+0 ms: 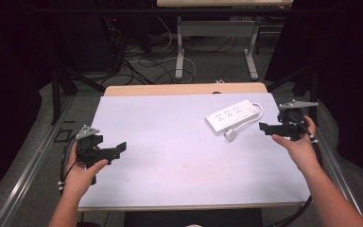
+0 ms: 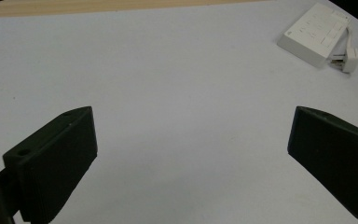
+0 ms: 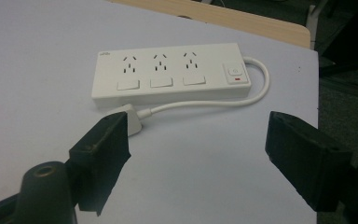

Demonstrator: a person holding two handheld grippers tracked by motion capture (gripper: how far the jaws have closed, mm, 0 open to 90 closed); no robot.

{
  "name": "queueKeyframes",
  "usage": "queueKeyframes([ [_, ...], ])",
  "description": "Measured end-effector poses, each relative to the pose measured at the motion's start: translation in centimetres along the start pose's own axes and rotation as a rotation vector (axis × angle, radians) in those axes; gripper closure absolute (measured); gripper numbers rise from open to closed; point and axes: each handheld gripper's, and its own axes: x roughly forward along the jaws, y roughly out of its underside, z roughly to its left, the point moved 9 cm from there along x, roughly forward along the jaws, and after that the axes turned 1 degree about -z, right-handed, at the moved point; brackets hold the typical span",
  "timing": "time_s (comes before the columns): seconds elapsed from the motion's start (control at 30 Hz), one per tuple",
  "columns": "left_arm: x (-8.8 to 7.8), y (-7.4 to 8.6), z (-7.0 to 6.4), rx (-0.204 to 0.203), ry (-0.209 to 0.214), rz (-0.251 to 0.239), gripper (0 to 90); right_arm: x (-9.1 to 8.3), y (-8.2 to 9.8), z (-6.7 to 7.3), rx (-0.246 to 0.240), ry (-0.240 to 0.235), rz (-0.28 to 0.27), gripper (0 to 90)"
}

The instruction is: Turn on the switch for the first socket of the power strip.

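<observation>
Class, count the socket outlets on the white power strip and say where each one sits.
3, in a row along the power strip: one near the logo end, one in the middle, one beside the switch.

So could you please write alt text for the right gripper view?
A white power strip lies on a pale table, its cord looping round to a plug in front. The open right tool points at it, holding nothing.

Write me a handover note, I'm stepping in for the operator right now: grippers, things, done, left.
Left gripper: open, holding nothing, over the table's near left part.
Right gripper: open, holding nothing, aimed at the power strip.
Power strip: flat at the far right of the white table, its cable looped round, its plug lying loose beside it.
Done: nothing gripped.
Left: probably grasp the plug with the right fingers.
</observation>
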Motion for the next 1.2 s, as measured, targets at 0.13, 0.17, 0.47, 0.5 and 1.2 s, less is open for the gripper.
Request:
queueKeyframes([
  [0.13, 0.1, 0.1, 0.0, -0.004, 0.003, 0.002, 1.2, 0.3, -1.0, 0.2, -0.003, 0.005, 0.001, 21.5],
  [0.17, 0.1, 0.1, -0.1, -0.005, 0.005, 0.001, 1.2, 0.5, -1.2, 0.3, -0.002, 0.008, 0.003, 21.5],
  [0.47, 0.2, 0.2, 0.0, -0.004, 0.006, 0.006, 1.2, 1.9, -2.8, 0.6, -0.053, 0.008, 0.026, 21.2],
  [0.5, 0.2, 0.2, 0.0, -0.006, 0.003, 0.0, 1.2, 2.1, -2.9, 0.7, -0.053, 0.003, 0.033, 21.2],
  [1.2, 0.4, 0.5, 0.0, -0.004, 0.005, 0.011, 1.2, 5.0, -5.6, 0.0, -0.039, 0.035, 0.086, 31.4],
])
